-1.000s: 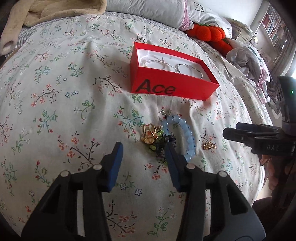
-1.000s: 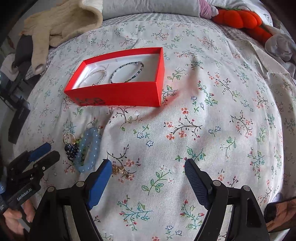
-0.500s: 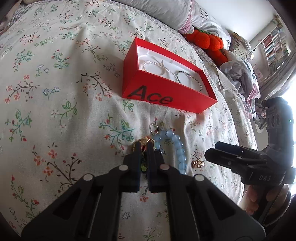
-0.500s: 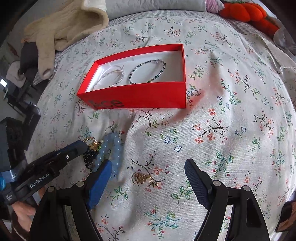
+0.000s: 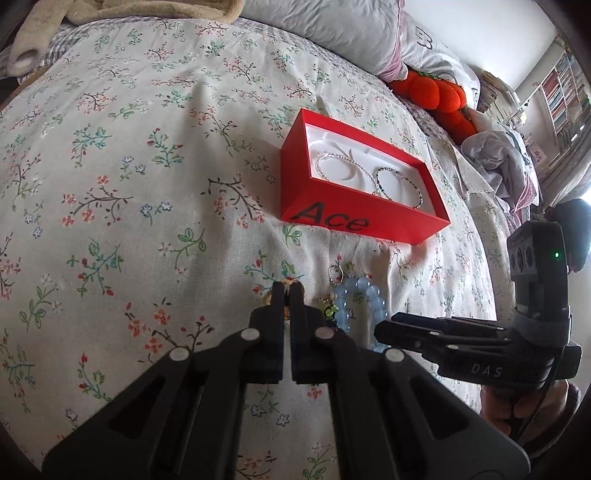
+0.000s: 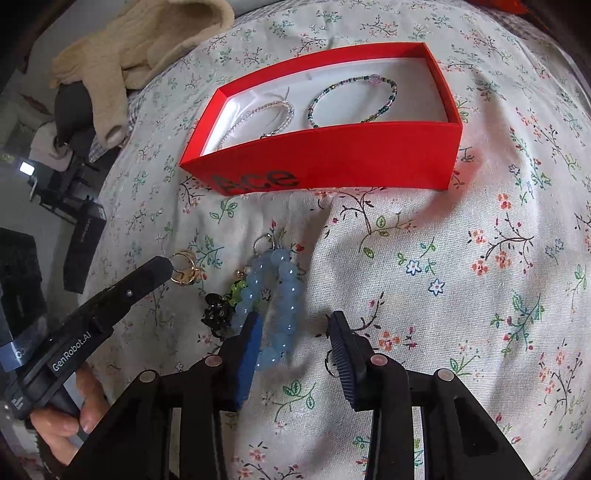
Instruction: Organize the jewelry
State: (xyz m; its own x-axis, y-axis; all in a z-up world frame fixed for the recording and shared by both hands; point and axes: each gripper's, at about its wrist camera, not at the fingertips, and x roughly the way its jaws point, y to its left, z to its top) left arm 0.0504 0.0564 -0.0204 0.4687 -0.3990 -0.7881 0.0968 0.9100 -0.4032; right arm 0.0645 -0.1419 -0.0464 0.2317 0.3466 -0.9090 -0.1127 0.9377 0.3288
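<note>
A red "Ace" box [image 5: 362,221] [image 6: 332,158] lies on the flowered bedspread and holds a clear bead bracelet [image 6: 266,114] and a dark green bead bracelet [image 6: 351,98]. In front of it lie a pale blue bead bracelet [image 6: 284,295] [image 5: 369,295], a black and green piece [image 6: 218,314] and a silver ring [image 6: 264,240]. My left gripper [image 5: 287,291] [image 6: 162,266] is shut on a gold ring piece [image 6: 184,271], a little left of the heap. My right gripper [image 6: 295,332] [image 5: 384,328] is closing; the blue bracelet's near end lies between its fingers, unpinched.
A beige knitted garment [image 6: 140,44] lies at the bed's far left edge. Pillows [image 5: 332,29], an orange plush [image 5: 432,92] and a clothes heap [image 5: 495,155] sit at the far right. Dark equipment [image 6: 85,236] stands beside the bed on the left.
My left gripper shut on the gold piece and drew it left, away from the heap. My right gripper came down and left over the blue bracelet, its jaws narrowing.
</note>
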